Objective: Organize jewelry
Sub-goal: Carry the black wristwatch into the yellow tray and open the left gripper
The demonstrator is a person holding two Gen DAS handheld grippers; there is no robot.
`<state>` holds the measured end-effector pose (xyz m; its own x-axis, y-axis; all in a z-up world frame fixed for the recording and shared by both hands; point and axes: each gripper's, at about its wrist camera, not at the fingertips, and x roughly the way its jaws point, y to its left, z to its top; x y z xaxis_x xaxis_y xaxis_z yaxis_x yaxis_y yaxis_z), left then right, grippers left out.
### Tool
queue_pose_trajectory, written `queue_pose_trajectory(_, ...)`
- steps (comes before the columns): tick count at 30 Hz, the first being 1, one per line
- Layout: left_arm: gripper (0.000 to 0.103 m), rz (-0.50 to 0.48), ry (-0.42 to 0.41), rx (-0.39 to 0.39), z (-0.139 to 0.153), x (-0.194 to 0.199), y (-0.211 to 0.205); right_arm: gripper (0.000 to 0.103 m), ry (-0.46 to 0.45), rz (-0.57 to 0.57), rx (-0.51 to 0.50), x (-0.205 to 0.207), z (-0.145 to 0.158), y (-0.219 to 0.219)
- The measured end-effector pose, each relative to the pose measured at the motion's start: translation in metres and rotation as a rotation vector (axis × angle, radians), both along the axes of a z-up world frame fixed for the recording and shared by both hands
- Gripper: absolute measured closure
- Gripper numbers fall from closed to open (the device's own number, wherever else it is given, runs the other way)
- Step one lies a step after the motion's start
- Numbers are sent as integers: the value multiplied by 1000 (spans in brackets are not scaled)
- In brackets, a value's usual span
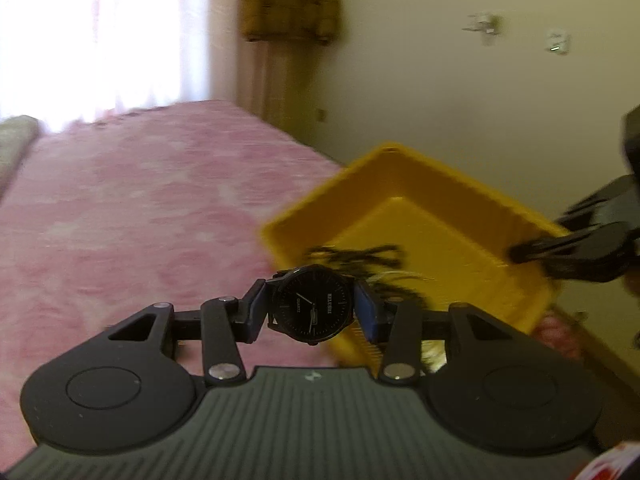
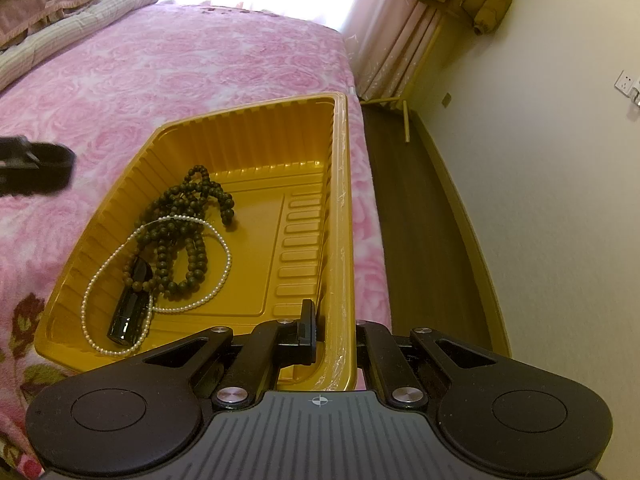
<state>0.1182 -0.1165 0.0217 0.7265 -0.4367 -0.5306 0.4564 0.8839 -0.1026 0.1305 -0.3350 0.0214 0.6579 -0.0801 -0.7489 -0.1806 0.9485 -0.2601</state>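
Observation:
A black wristwatch (image 1: pixel 316 300) with a dark dial hangs above the pink bedspread, just left of the yellow tray (image 1: pixel 440 184). My left gripper (image 1: pixel 313 309) is shut on it, a blue pad on each side of the case. That gripper shows blurred in the right wrist view (image 2: pixel 56 164), left of the yellow tray (image 2: pixel 248 114). My right gripper (image 2: pixel 334 332) is shut on the tray's right wall near its front corner. Inside the tray lie a dark bead necklace (image 2: pixel 188 216), a pearl necklace (image 2: pixel 224 264) and a small glossy black object (image 2: pixel 132 316).
The tray sits on a bed with a pink rose-patterned bedspread (image 2: pixel 200 60), close to its right edge. Beyond that edge is dark floor (image 2: pixel 420 220) and a cream wall. A folded quilt and pillows (image 2: pixel 60 8) lie at the bed's far left.

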Motion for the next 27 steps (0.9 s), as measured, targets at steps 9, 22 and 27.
queue_pose_trajectory(9,61,-122,34,-14,-11,-4,-43,99,0,1,0,0,0,0)
queue_pose_trajectory(22,61,-147,60,6,-22,-3,-54,99,0,1,2,0,0,-1)
queue_pose_trajectory(27,61,-151,60,10,-23,-3,-55,99,-1,1,3,0,0,-1)
